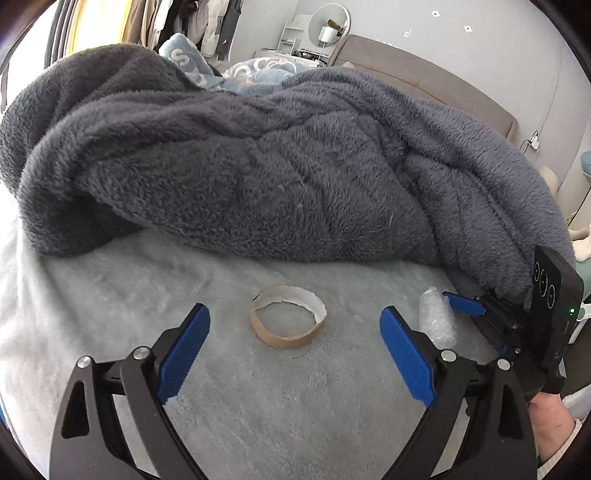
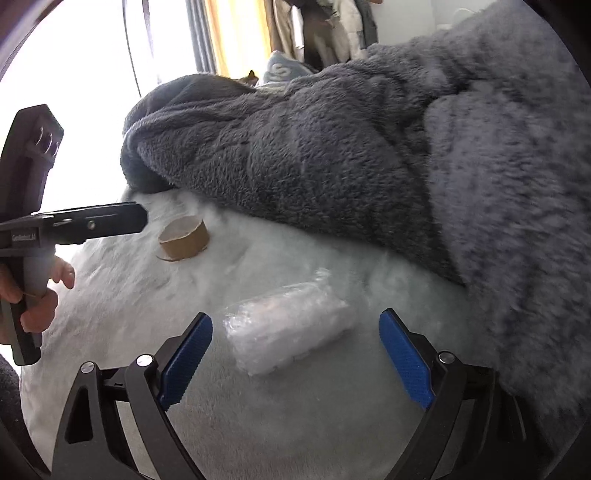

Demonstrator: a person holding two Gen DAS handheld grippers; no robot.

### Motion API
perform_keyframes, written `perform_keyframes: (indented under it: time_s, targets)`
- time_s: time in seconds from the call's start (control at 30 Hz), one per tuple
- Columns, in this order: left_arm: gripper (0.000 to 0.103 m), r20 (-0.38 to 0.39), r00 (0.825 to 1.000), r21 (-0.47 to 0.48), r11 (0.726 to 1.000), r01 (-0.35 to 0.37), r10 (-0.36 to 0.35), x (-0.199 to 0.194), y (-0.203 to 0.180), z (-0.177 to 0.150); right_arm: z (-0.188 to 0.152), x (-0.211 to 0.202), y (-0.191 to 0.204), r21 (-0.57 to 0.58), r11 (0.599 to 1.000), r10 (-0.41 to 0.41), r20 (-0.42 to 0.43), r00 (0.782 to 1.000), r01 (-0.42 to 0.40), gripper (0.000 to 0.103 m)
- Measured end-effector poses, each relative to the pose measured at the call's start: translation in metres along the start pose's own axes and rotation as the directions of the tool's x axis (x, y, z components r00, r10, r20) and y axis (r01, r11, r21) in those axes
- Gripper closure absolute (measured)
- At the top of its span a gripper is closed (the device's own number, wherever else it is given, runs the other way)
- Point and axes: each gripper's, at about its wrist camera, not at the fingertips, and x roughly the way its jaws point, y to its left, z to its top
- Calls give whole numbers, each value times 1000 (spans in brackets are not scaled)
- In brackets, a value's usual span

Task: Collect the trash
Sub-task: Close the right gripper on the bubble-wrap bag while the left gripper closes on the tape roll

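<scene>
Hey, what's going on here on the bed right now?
A person is clearing trash off a pale fleece sheet with a handheld gripper in each hand. The left gripper, open, faces an empty cardboard tape ring. The right gripper, also open, straddles a roll of bubble wrap. Neither piece is gripped yet. A rumpled grey blanket lies just behind.

One brown cardboard tape-core ring (image 1: 287,316), torn at rim. One crumpled wad of clear bubble wrap (image 2: 290,331). So two pieces of trash on bed. One dark grey fleece blanket (image 1: 258,162), bunched. One pale grey plush bed cover (image 1: 229,398) beneath. One light blue patterned blanket (image 1: 255,72) behind. Two hand-held grippers: left hand-held gripper (image 1: 294,345), right hand-held gripper (image 2: 295,347); two blue-padded fingers (image 2: 186,360) each, four total. One round mirror (image 1: 330,25) on far wall.
</scene>
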Motion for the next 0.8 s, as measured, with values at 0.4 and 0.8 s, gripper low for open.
perform_keyframes:
  time_s: [0.4,0.8]
  targets:
    - [14,-32,999,-14,1000,-27,26,26,-4,-1,3,-16,6,-18,997,76,40,996,-75,40]
    - [41,-59,996,0,998,-61,61,44,-4,-1,-10,-50,28,-43,984,173,46,984,-172,40]
